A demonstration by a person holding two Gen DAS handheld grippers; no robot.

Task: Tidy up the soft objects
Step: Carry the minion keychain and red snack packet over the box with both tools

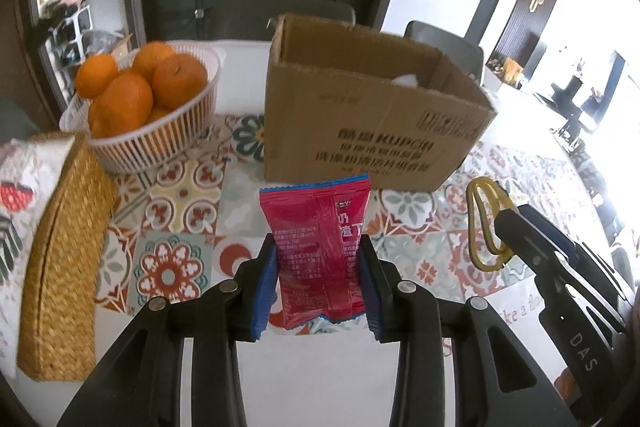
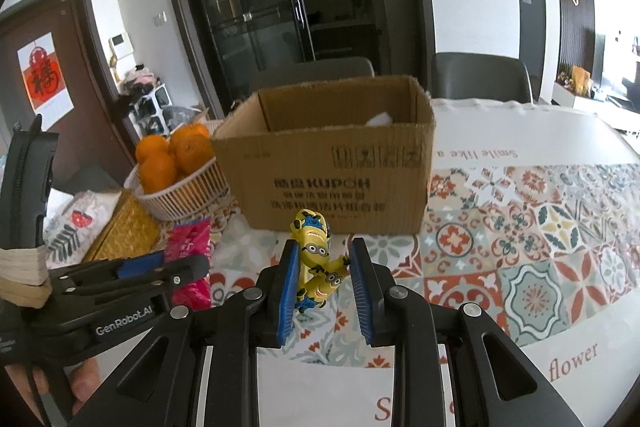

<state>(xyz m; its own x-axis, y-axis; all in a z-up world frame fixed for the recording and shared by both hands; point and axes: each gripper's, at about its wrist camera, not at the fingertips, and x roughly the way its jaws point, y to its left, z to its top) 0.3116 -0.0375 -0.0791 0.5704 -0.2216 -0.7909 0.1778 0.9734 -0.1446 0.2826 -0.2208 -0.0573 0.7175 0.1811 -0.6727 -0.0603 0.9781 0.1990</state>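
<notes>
My left gripper [image 1: 320, 247] is shut on a red snack packet [image 1: 320, 251], held upright above the patterned tablecloth in front of an open cardboard box [image 1: 360, 123]. My right gripper [image 2: 324, 259] is shut on a yellow minion soft toy [image 2: 316, 259], held in front of the same box [image 2: 332, 171]. A white item [image 2: 380, 119] lies inside the box. In the left wrist view the right gripper [image 1: 500, 227] shows at the right with the toy's yellow edge [image 1: 484, 223]. In the right wrist view the left gripper [image 2: 168, 267] shows at the left with the packet [image 2: 192, 259].
A white basket of oranges [image 1: 136, 107] stands left of the box. A woven tissue box [image 1: 64, 259] lies at the left edge. Two dark chairs [image 2: 480, 75] stand behind the table. The tablecloth [image 2: 540, 247] stretches to the right.
</notes>
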